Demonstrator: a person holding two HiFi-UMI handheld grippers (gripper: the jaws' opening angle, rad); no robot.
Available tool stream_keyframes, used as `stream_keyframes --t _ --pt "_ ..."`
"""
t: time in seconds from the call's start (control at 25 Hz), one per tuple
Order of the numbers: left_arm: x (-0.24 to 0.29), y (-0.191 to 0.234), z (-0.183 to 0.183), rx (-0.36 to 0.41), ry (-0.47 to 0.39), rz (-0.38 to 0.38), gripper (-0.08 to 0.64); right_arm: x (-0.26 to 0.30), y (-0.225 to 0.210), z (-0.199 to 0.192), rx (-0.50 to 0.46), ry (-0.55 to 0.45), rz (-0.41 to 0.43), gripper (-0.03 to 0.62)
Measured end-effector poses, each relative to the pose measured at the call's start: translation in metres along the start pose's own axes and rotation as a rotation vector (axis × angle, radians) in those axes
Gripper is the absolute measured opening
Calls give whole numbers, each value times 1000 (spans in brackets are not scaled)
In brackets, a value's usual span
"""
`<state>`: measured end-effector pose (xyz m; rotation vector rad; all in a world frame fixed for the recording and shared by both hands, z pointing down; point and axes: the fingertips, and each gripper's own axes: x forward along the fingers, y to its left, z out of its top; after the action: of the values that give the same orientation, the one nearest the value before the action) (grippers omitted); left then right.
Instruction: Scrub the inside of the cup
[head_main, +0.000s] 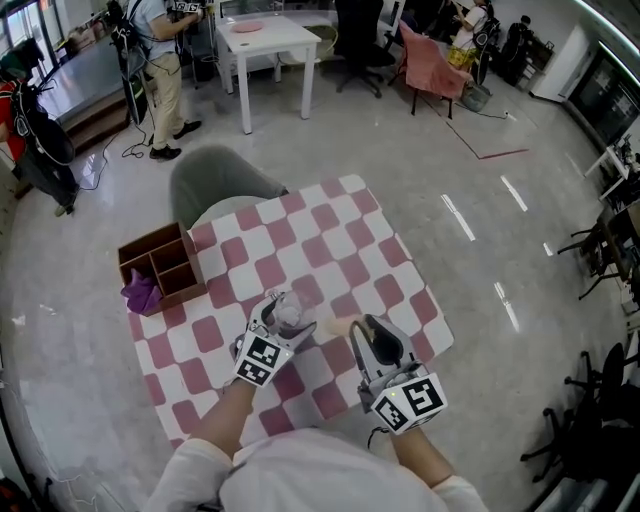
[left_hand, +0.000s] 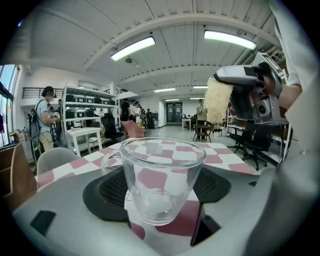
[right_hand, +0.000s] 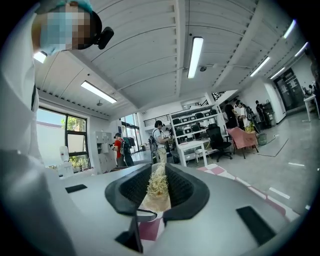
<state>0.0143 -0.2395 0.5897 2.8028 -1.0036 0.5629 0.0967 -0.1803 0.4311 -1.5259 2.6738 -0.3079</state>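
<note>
Head view: over the checkered desk's (head_main: 340, 235) near edge, the left gripper (head_main: 284, 314) holds a clear cup (head_main: 288, 306), with the right gripper (head_main: 362, 334) just beside it. A wooden box (head_main: 172, 262) at the left edge holds a purple cloth (head_main: 141, 293) (at its near end).

Left gripper view: the fingers pinch the upright, empty cup.

Right gripper view: the fingers clamp a cream scrubber (right_hand: 158, 185).

We see the right hand-held gripper (right_hand: 157, 175) with its jaws closed on a pale, fibrous scrubber (right_hand: 158, 195) held upright between the black pads (right_hand: 182, 187). Beyond it we see pink-and-white checked tabletop (right_hand: 216, 170), and people (right_hand: 160, 142) standing by shelves (right_hand: 195, 125).
</note>
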Motion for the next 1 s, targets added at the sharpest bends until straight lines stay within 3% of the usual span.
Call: stream_keyframes --t 0.44,0.72,1.0 --pt "5 5 -9 -69 -4 -5 377 3 -3 -2 -2 14 -2 100" --pt "1 6 -10 -72 -24 17 377 -5 -6 0 4 7 -15 100" --pt "-3 4 -24 -93 23 -9 377 -8 -4 1 12 -3 -20 100"
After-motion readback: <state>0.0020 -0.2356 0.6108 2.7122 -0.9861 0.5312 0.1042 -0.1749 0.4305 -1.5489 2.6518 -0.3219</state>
